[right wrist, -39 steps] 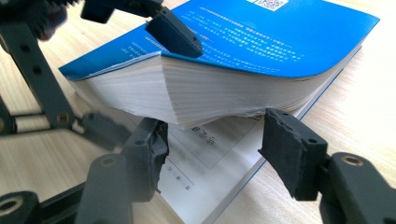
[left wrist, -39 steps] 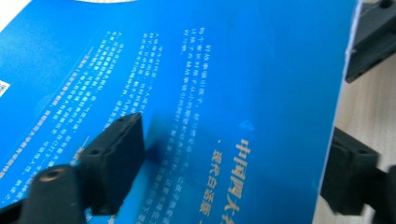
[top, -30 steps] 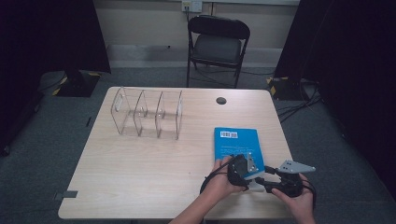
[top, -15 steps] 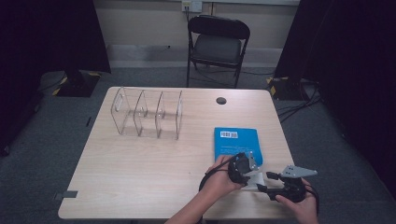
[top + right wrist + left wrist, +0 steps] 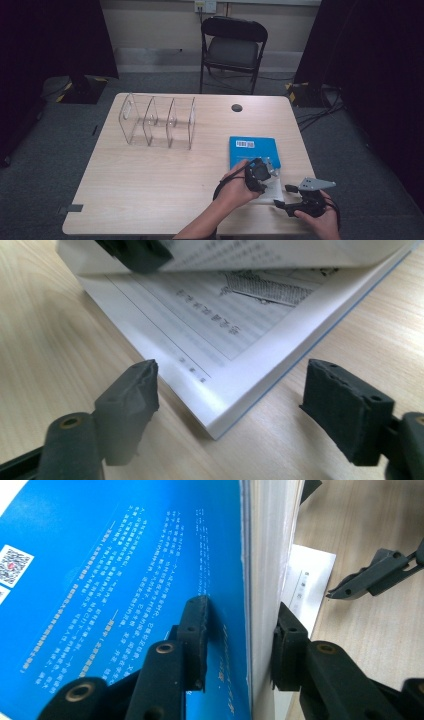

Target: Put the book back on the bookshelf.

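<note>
- At the left of the light wooden table we see a clear acrylic file rack with upright dividers, standing empty and well apart from the work; a black folding chair waits beyond the far edge.
- Right of centre lies our blue-covered paperback book, near the table's front right corner, barcode side up.
- The left gripper sits at the book's near edge. Its jaws have just been closing, and the left gripper view shows them now clamped on the blue cover together with a thick sheaf of pages, lifted off the rest.
- Farther right, the right gripper has drawn back toward the table's front since a second ago. Its jaws have just been opening and now stand wide, nothing between the pads; the right gripper view shows the lower white pages lying flat ahead of them.
- We judge that the hold has passed from right to left, so the left can carry the book on alone, perhaps toward the rack.
</note>
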Available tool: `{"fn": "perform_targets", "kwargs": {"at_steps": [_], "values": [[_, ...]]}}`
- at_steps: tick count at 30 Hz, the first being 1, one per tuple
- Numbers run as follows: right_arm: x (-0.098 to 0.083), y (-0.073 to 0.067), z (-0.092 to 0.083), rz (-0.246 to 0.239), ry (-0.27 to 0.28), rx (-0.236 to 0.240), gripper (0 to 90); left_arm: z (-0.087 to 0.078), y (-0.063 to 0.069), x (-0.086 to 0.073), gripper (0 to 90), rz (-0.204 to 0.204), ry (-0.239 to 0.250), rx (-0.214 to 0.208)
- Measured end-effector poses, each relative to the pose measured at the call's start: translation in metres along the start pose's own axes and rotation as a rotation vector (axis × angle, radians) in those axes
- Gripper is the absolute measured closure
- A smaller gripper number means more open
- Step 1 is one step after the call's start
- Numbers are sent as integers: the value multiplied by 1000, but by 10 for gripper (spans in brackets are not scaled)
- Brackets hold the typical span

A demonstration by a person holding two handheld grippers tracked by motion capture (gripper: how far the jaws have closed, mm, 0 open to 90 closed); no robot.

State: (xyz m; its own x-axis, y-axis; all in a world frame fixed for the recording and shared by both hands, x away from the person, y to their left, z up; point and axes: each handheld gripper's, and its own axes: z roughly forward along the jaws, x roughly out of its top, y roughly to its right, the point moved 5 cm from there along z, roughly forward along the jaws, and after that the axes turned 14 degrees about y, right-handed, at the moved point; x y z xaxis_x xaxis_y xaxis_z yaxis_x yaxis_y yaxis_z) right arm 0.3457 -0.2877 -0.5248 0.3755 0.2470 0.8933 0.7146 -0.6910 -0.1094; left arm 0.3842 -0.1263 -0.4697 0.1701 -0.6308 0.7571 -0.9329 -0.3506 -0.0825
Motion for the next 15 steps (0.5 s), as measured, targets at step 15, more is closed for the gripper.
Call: {"fn": "perform_targets", "kwargs": {"at_steps": [15], "values": [[-6, 0, 2, -46, -48, 23, 136, -11, -9, 18, 697, -53, -50, 0]]}}
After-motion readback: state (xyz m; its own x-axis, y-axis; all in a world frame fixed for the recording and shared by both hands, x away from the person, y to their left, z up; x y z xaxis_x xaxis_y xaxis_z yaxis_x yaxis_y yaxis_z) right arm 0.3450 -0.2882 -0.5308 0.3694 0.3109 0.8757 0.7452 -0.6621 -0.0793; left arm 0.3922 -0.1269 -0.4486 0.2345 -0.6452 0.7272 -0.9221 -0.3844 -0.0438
